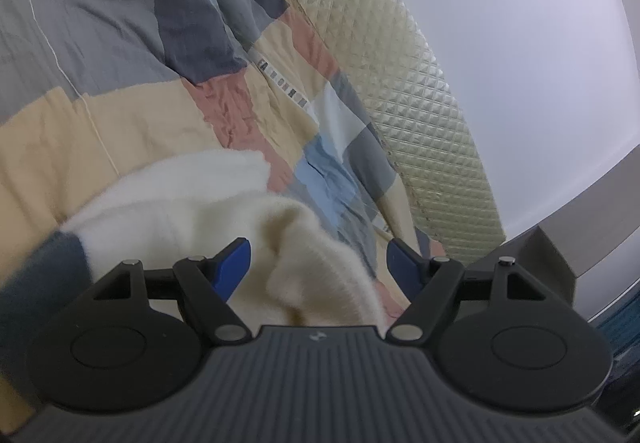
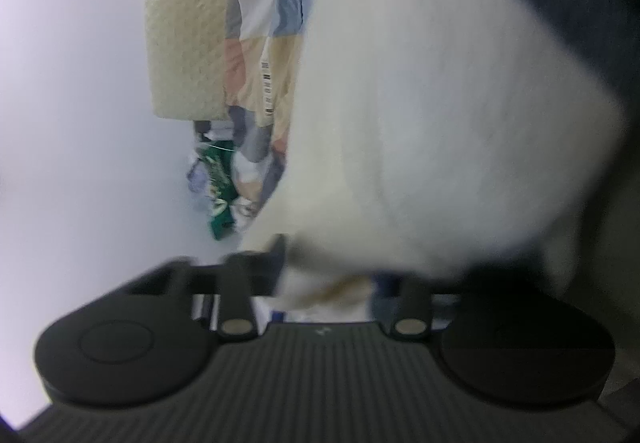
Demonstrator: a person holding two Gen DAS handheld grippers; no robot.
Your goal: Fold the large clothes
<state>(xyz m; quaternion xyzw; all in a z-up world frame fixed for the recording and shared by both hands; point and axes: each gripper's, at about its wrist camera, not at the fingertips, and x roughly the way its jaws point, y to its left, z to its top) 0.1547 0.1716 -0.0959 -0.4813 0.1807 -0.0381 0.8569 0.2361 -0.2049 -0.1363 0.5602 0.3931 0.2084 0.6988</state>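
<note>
Writing: strip on bedspread, illegible | left gripper: jaws wide, sweater between, unclamped | right gripper: clenched on sweater, lower centre.

Left gripper: ribbed dark grey housing, small pale logo near front edge; two round black discs flanking it, each with raised inner circle; black link arms with silver pivot pins; blue fingers ahead of links. Right gripper: same ribbed housing, black discs, silver pins; fingers blurred, colour hard to tell.
</note>
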